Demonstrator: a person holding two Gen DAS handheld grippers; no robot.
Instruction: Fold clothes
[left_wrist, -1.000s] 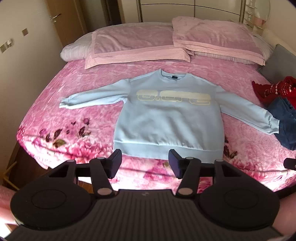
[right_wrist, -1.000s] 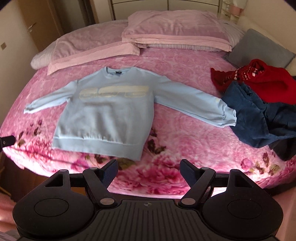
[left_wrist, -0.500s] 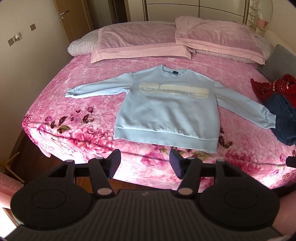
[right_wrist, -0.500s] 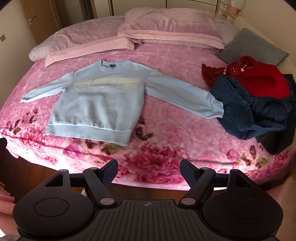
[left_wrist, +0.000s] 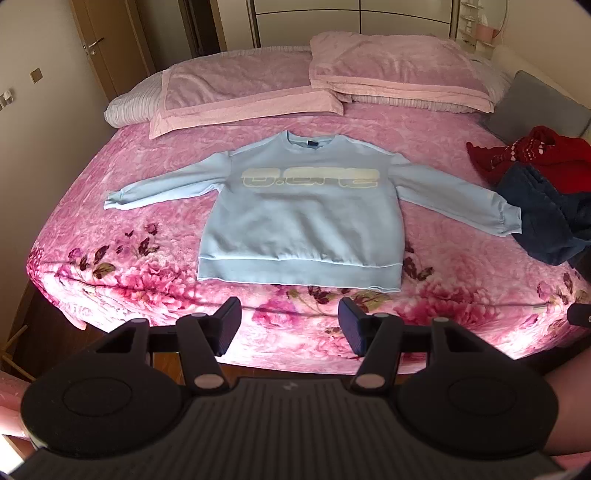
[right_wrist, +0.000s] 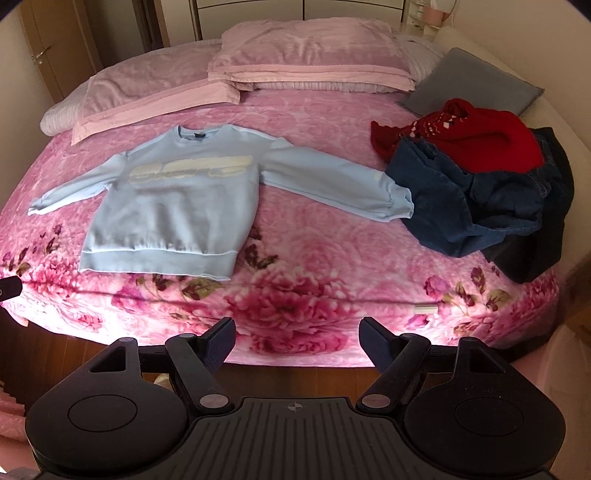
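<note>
The left gripper (left_wrist: 290, 325) stands released, jaws wide apart and holding nothing, off the near edge of the bed (left_wrist: 110, 236). The right gripper (right_wrist: 297, 341) is likewise spread and empty, also short of the bed edge.

The sweatshirt (left_wrist: 301, 221) lies flat and face up near the middle of the bed, both sleeves stretched out sideways, hem toward the grippers, collar toward the pillows (left_wrist: 399, 70). It is not folded. The right cuff (right_wrist: 399, 199) touches or lies just beside a heap of jeans (right_wrist: 461, 199) with a red knit (right_wrist: 491, 144) on top; that heap is also unfolded.

Judgement: neither gripper is engaged with cloth, so the step in hand is an approach or a stand-off over a spread garment. A fold would call for both grippers to reach over the bed edge and pinch a sleeve or a side of the sweatshirt, thin cloth lying flat on plush bedding.

Not determinable: the chest lettering is blurred and unreadable; whether the cuff overlaps the jeans; how many garments the heap holds; a dark item under the jeans runs off the bed's far right side. A sliver of each gripper shows at the edge of the other's view.
</note>
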